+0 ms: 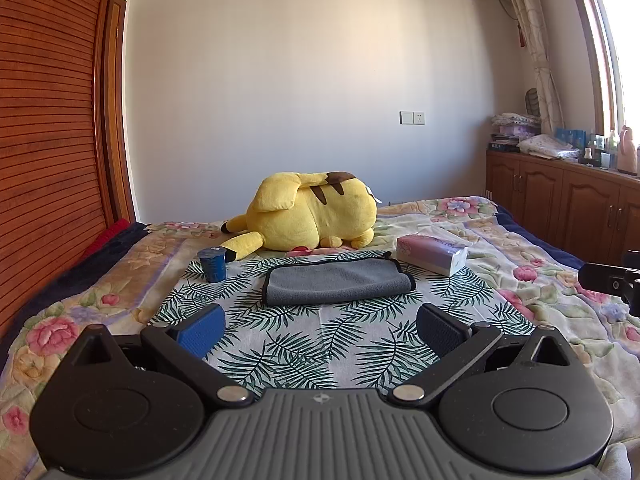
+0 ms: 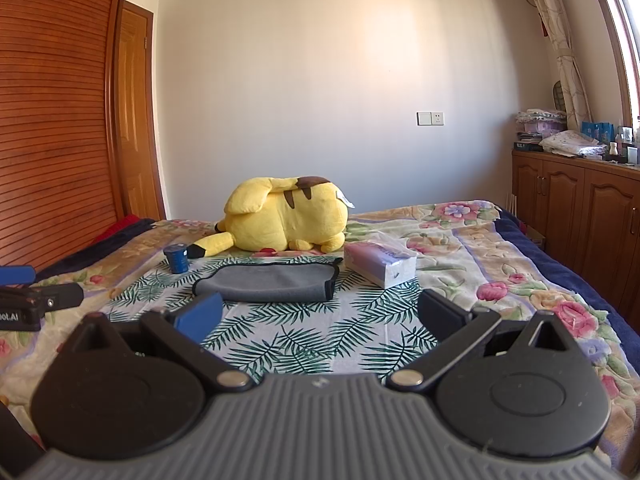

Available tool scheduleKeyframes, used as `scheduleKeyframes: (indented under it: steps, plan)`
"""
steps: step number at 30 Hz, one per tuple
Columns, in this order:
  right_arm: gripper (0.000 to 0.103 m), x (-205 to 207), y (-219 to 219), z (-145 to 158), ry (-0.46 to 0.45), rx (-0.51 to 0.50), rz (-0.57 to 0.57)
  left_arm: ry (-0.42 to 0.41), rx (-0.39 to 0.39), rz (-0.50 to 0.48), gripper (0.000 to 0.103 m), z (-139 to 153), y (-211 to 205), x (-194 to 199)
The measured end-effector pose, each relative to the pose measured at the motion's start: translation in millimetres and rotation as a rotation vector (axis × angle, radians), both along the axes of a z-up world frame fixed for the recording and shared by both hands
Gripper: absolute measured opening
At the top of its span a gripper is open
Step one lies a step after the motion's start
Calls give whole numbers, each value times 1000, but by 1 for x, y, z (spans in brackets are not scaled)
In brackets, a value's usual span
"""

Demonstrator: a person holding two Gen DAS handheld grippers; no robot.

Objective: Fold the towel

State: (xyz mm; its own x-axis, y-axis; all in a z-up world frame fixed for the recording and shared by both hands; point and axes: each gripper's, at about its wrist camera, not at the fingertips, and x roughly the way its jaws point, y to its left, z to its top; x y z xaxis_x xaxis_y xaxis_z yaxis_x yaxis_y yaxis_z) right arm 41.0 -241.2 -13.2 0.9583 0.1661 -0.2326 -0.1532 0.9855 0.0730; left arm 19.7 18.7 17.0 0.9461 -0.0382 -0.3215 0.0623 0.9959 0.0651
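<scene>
A grey towel (image 1: 338, 282) with a dark edge lies folded in a flat rectangle on a leaf-print cloth (image 1: 304, 344) on the bed. It also shows in the right wrist view (image 2: 268, 284). My left gripper (image 1: 320, 326) is open and empty, held back from the towel's near edge. My right gripper (image 2: 320, 316) is open and empty, also short of the towel and to its right. The right gripper's tip (image 1: 612, 278) shows at the right edge of the left wrist view. The left gripper (image 2: 28, 296) shows at the left edge of the right wrist view.
A yellow plush toy (image 1: 312, 216) lies behind the towel. A dark blue cup (image 1: 213, 265) stands to the towel's left and a tissue pack (image 1: 432, 255) to its right. A wooden wardrobe (image 1: 48, 120) is on the left, low cabinets (image 1: 560, 204) on the right.
</scene>
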Motion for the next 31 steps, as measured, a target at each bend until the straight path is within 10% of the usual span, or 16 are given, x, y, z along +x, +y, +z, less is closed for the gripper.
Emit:
scheduleKeyframes:
  steps: [31]
  plan:
    - [103,1,-4,-1,1,1,-2,0,0,1,87,-1,0,-1]
